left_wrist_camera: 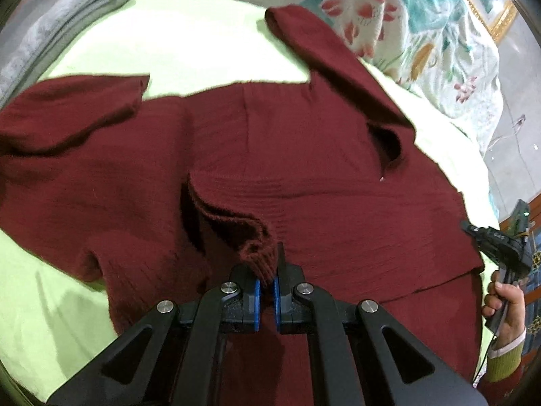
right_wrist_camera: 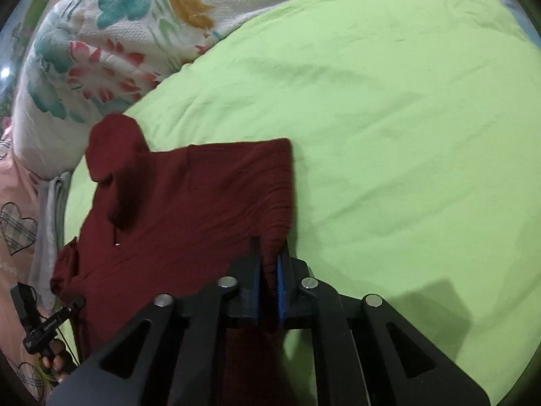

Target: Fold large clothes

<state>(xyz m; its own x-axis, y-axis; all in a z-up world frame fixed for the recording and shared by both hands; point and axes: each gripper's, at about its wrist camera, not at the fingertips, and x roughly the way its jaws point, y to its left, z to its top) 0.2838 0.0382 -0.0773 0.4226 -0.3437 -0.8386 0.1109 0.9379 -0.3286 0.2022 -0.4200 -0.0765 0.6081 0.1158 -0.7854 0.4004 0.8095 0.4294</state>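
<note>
A dark red knit sweater (left_wrist_camera: pixel 287 155) lies spread on a light green bed sheet (left_wrist_camera: pixel 189 44), one sleeve stretched toward the far right, the other at the left. My left gripper (left_wrist_camera: pixel 267 267) is shut on a bunched ribbed edge of the sweater near its neck. My right gripper (right_wrist_camera: pixel 270 257) is shut on the sweater's (right_wrist_camera: pixel 203 203) near right corner and holds it slightly raised. The right gripper also shows at the right edge of the left wrist view (left_wrist_camera: pixel 473 231); the left one shows at the lower left of the right wrist view (right_wrist_camera: pixel 72 306).
A floral quilt (left_wrist_camera: pixel 422 27) is heaped at the far right, seen too in the right wrist view (right_wrist_camera: pixel 111 34). A folded grey cloth (left_wrist_camera: pixel 61 17) lies at the far left. Green sheet (right_wrist_camera: pixel 405 135) stretches to the sweater's right.
</note>
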